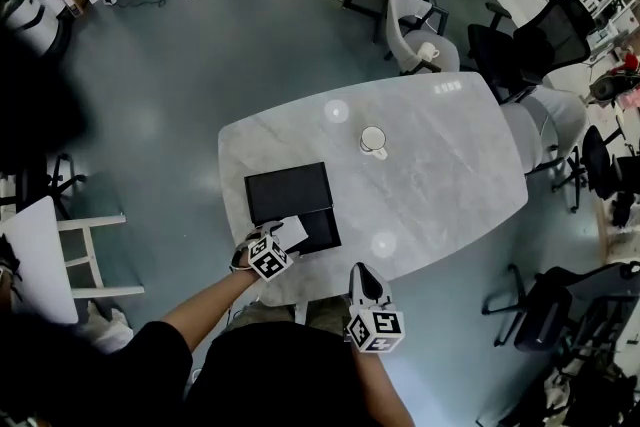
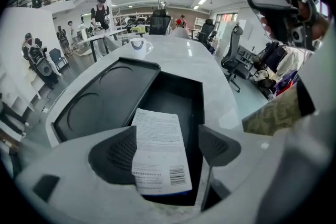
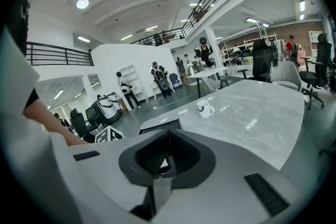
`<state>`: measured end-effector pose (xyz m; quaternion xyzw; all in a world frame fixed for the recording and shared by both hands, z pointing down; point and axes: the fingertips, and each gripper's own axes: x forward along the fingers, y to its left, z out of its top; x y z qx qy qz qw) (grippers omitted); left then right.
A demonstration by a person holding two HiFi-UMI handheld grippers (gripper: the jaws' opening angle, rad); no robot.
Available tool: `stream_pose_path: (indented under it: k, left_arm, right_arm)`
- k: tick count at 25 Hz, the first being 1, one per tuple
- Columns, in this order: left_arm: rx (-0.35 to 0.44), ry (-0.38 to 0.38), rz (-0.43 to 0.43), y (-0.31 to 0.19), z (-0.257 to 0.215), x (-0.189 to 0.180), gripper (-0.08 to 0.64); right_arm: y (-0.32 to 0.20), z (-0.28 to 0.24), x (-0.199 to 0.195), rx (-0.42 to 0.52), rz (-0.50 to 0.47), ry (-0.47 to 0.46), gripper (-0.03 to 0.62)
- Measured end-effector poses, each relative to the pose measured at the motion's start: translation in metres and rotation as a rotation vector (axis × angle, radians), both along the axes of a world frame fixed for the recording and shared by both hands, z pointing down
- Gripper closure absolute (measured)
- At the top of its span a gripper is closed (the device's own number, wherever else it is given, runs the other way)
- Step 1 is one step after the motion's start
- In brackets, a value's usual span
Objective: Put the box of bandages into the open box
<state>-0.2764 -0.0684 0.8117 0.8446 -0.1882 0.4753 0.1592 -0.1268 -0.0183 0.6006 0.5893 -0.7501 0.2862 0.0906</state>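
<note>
Box of bandages (image 2: pixel 157 149) is down in the open box (image 2: pixel 181 89), white printed face and barcode up, resting in the deeper black half nearest the person, with its near end at that half's near wall. The shallower half with round recesses lies flat alongside it. Left gripper (image 2: pixel 167 139) hangs right over it, pointing steeply down, jaws spread wide. The carton sits between them, its left edge against the left pad, while the right pad stands clear with a dark gap showing, so it's released. From the head view, the right gripper (image 1: pixel 372 310) waits off the table's (image 1: pixel 450 175) near edge, its jaws pressed together on nothing. A white mug (image 1: pixel 373 141) stands further along the marble top, well apart.
</note>
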Motion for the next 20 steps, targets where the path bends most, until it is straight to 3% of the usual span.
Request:
stream_pose_path:
  k: [13,20]
  left_arm:
    - [-0.010,0.111,0.107,0.019,0.010,0.048,0.181]
    - [-0.012,0.090,0.046,0.017,0.015,0.048,0.181]
  right_arm:
    - [0.018,0.001,0.012,-0.029,0.036,0.010,0.578]
    - [0.020,0.002,0.027,-0.027,0.045,0.013,0.578]
